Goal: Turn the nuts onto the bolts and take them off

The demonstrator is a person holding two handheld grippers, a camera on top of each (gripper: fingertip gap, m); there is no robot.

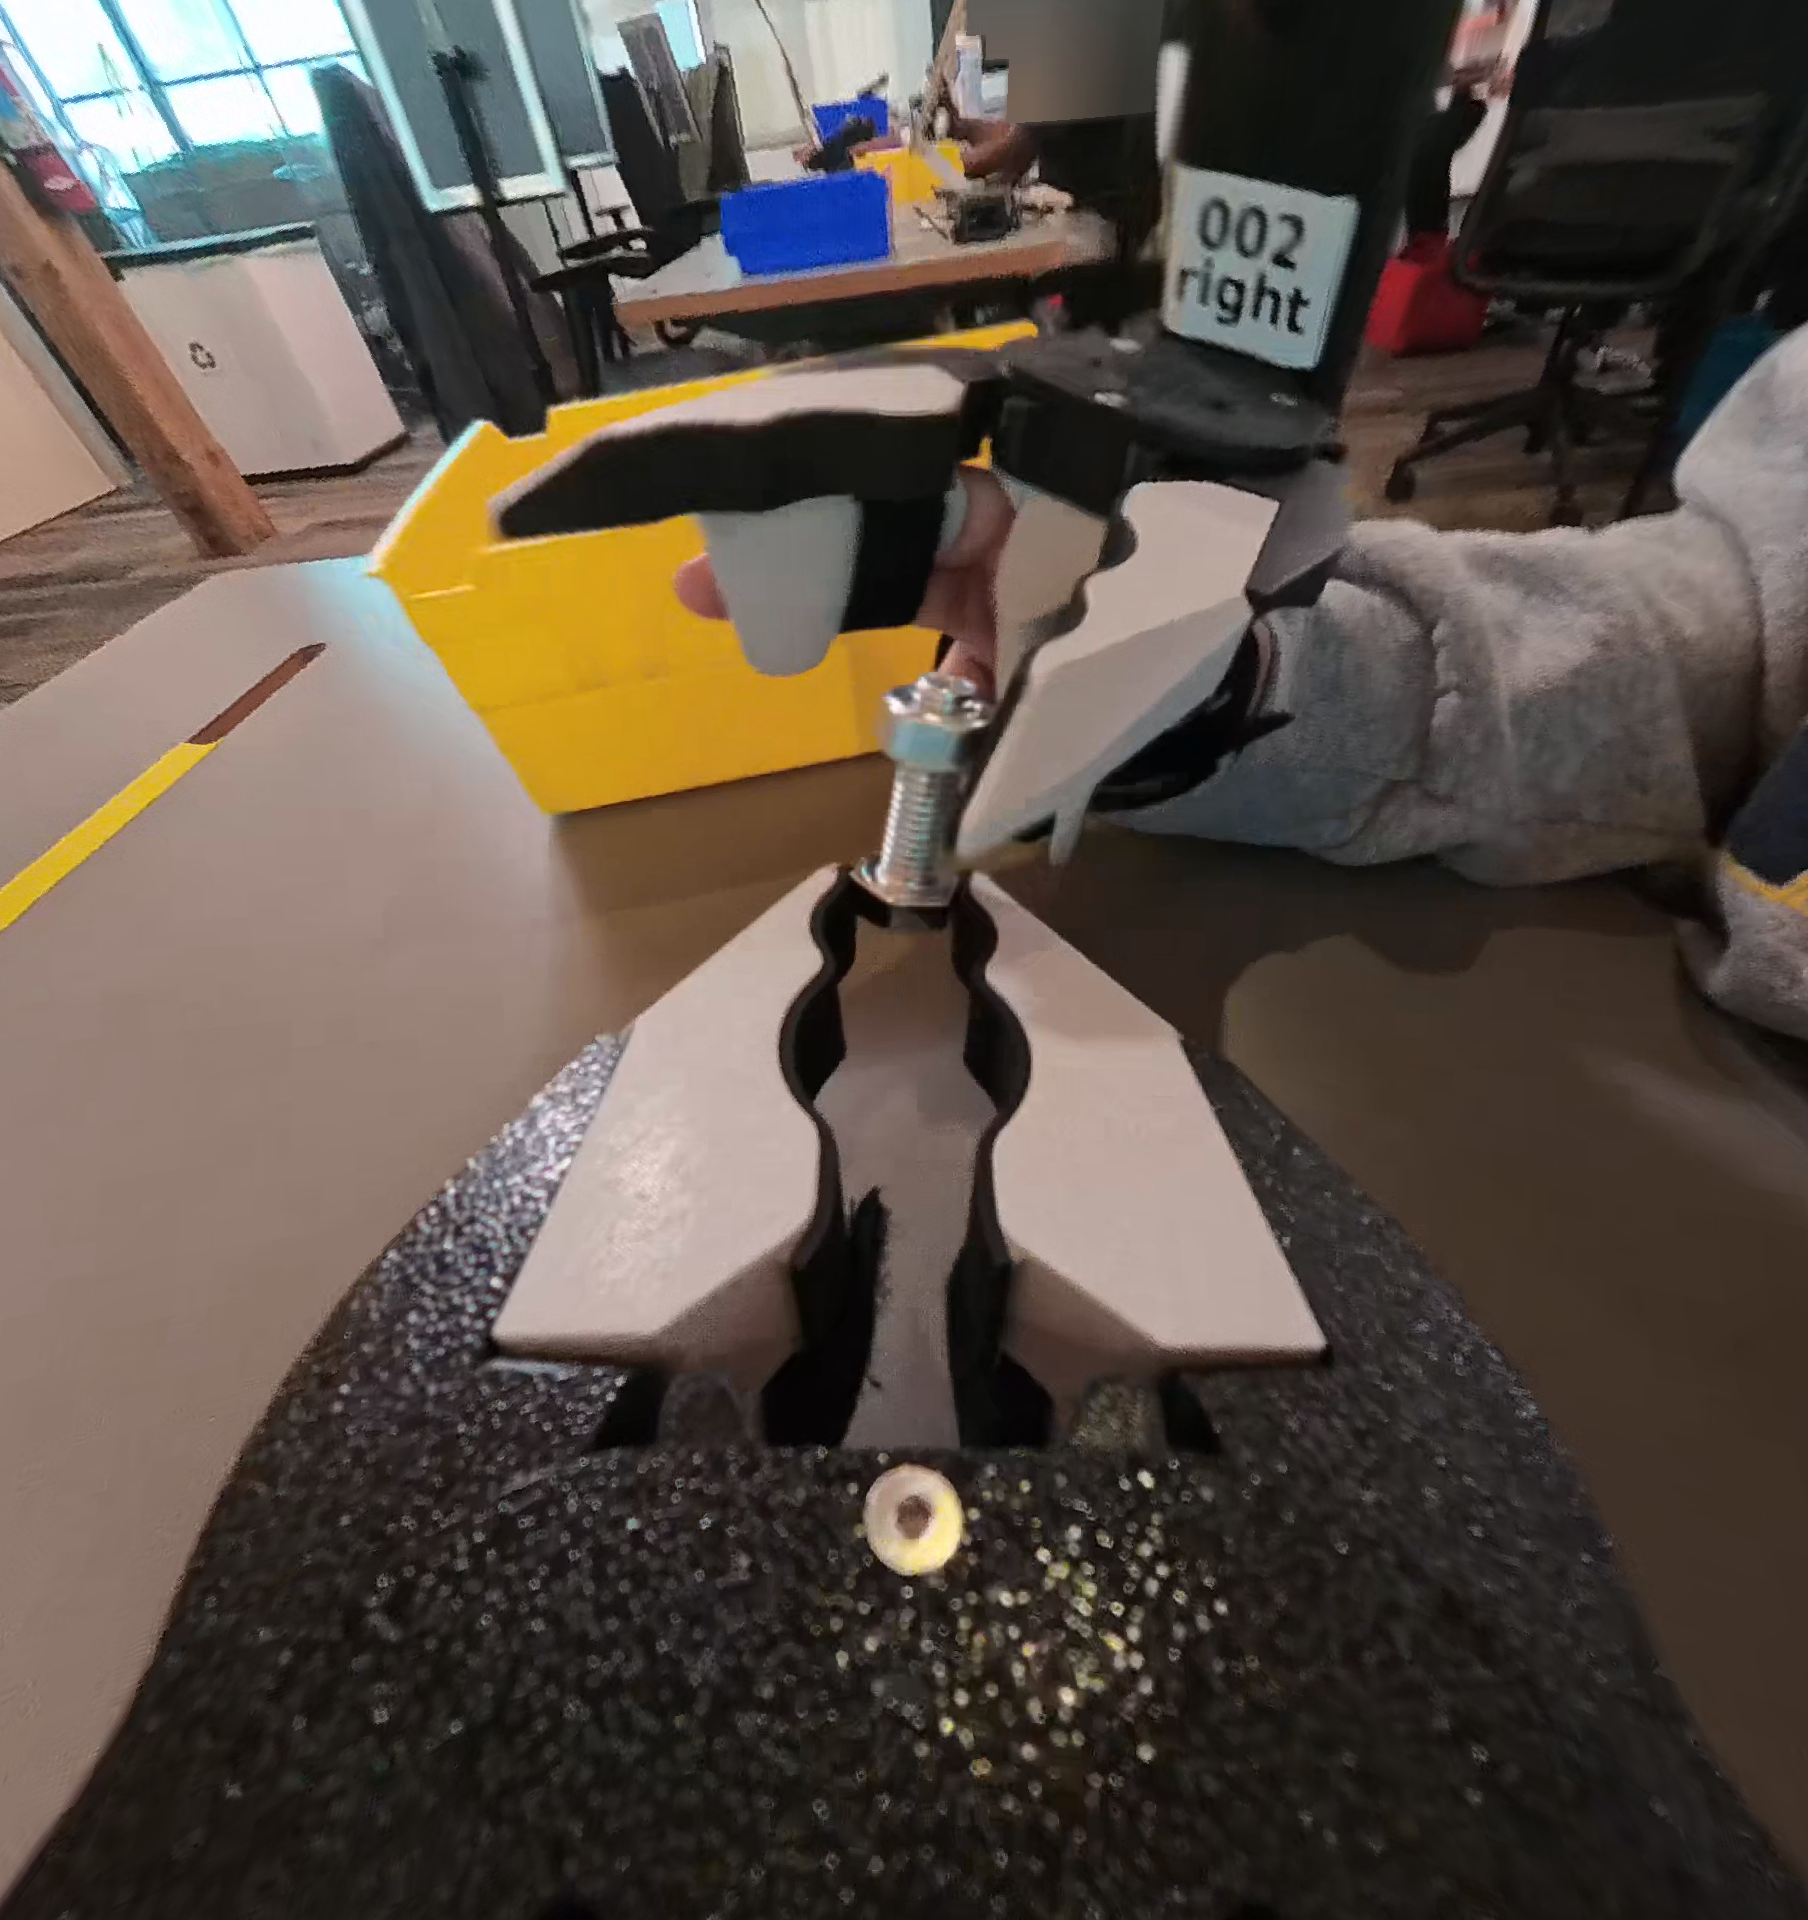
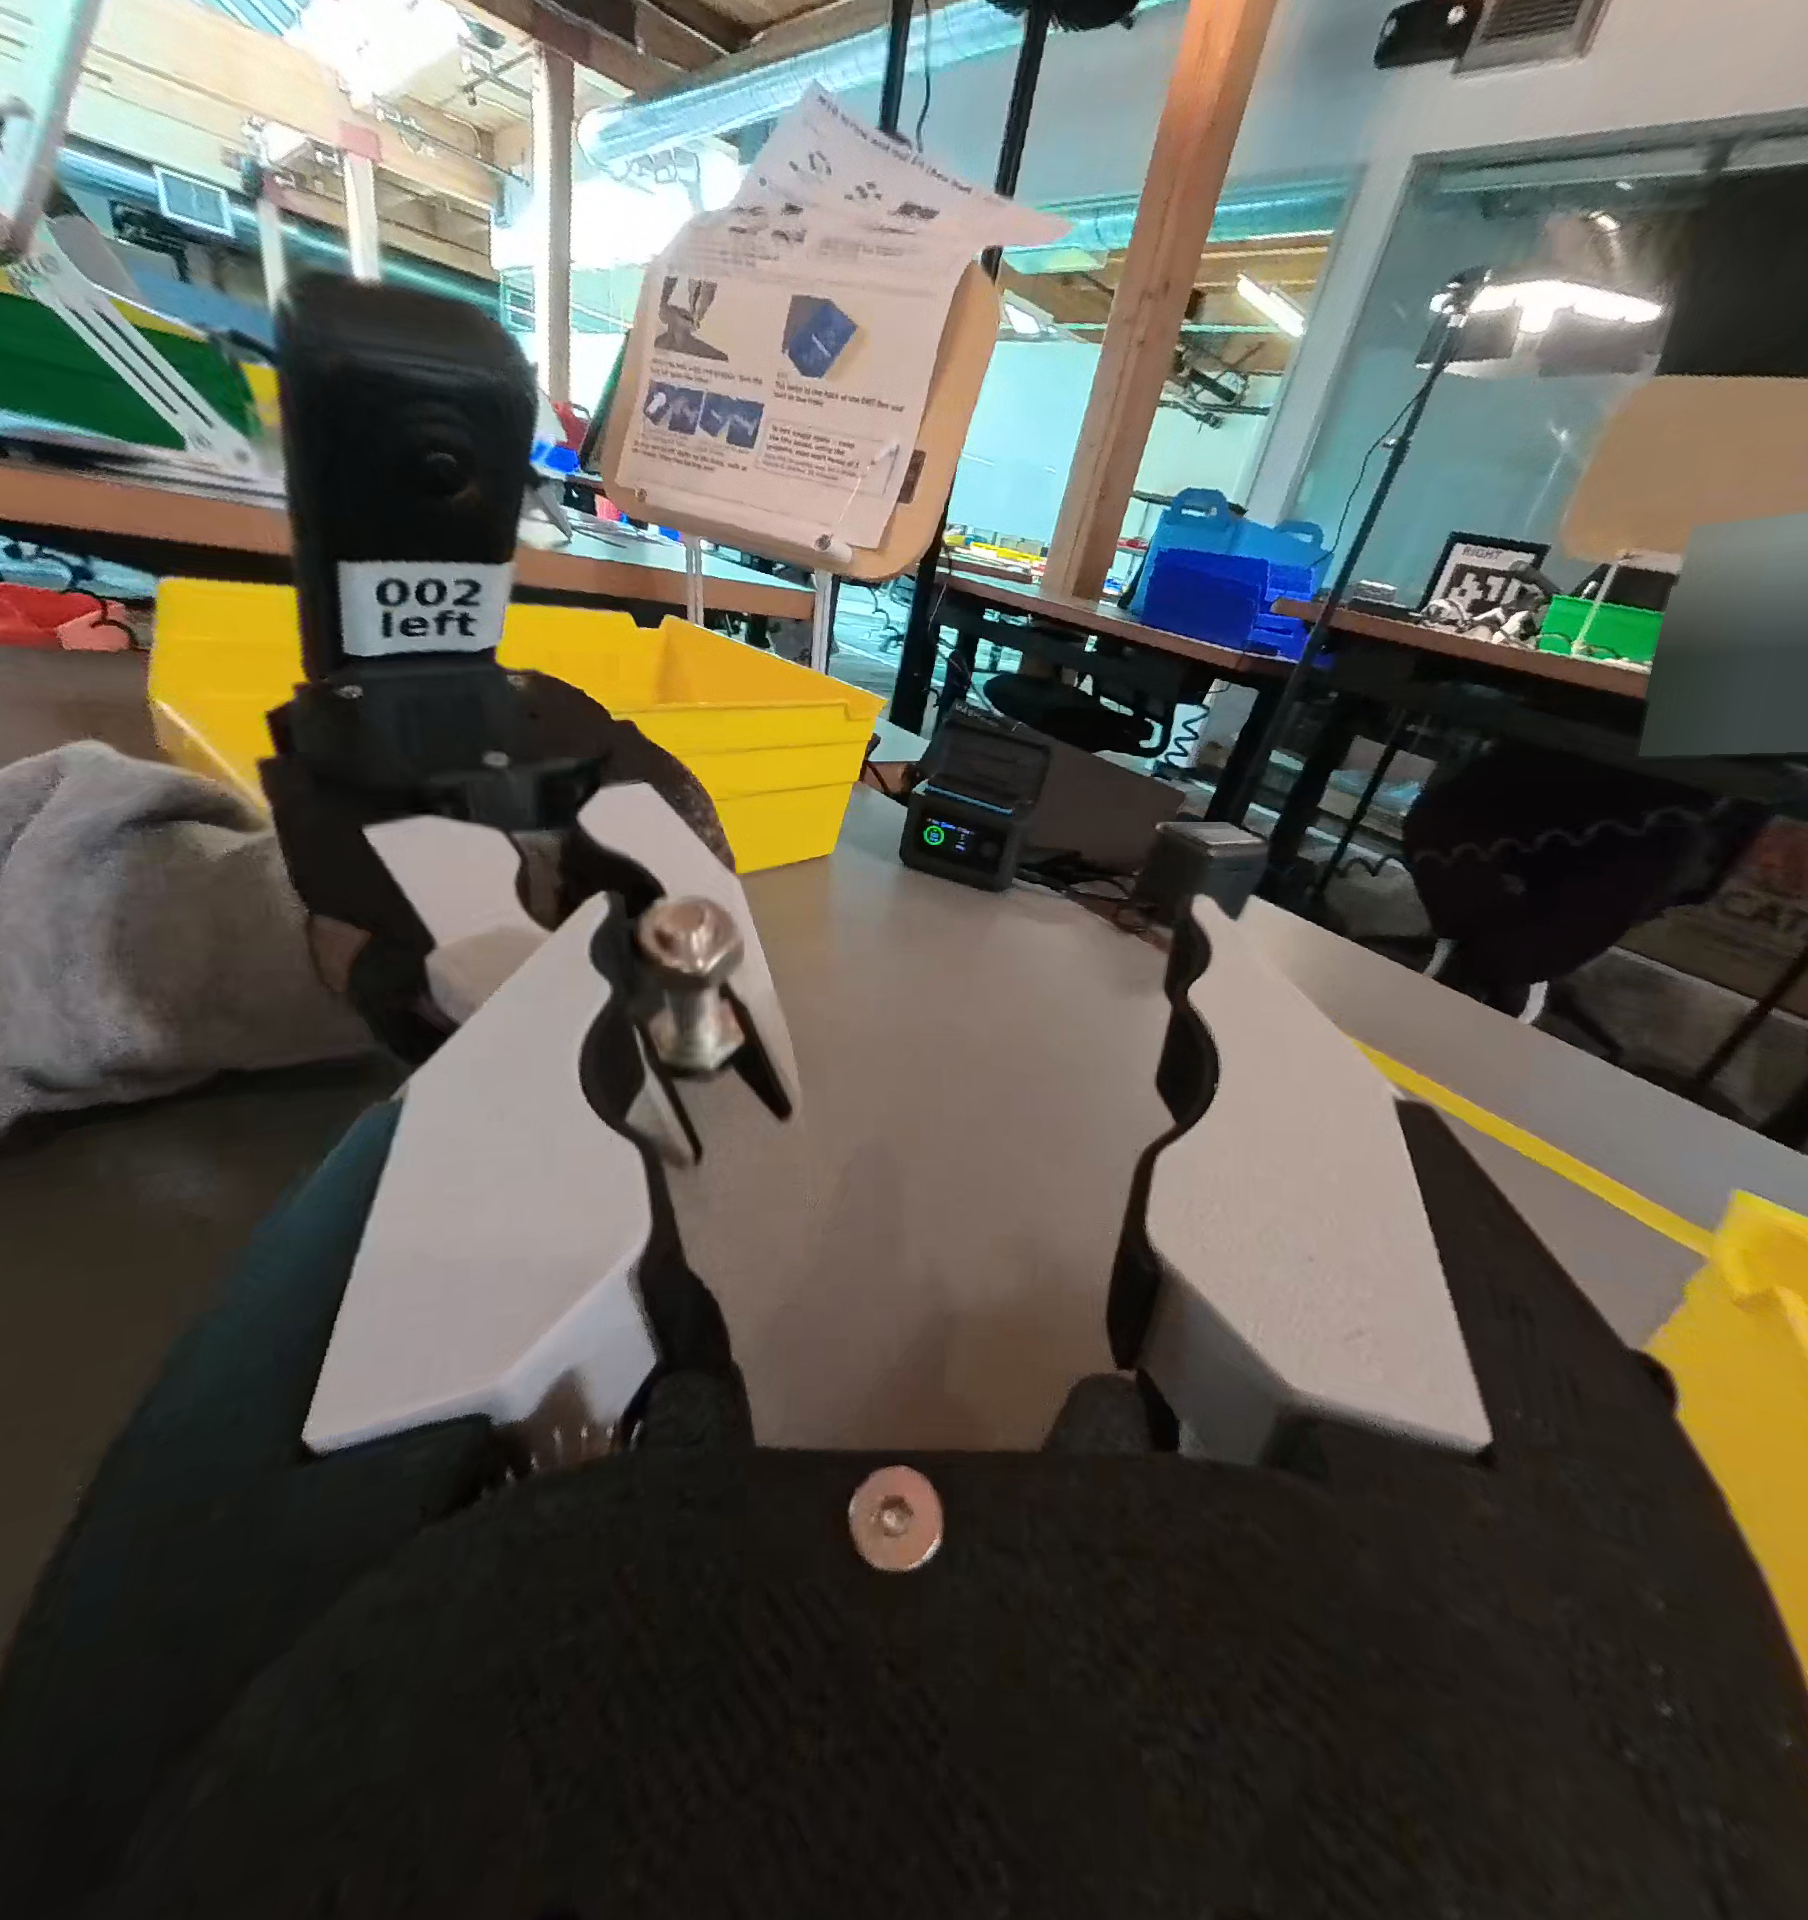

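A silver bolt (image 1: 908,816) stands upright over the grey table (image 1: 256,1143). A silver nut (image 1: 926,732) sits near its top end. My left gripper (image 1: 905,885) is shut on the bolt's hex head at the bottom. My right gripper (image 2: 905,925) is open and wide, and the nut (image 2: 687,935) lies against the inner edge of its left finger (image 2: 505,1164). In the left wrist view the right gripper's fingers (image 1: 786,582) straddle the nut from above. In the right wrist view the left gripper (image 2: 728,1091) holds the bolt (image 2: 690,1013).
A yellow bin (image 1: 619,665) stands just behind the bolt and shows in the right wrist view (image 2: 754,727). Another yellow bin (image 2: 1793,1455) is at my right. A grey sleeve (image 1: 1502,707) rests on the table. A small black device (image 2: 957,831) sits farther back. Tip to tip, the grippers are about 6 centimetres apart.
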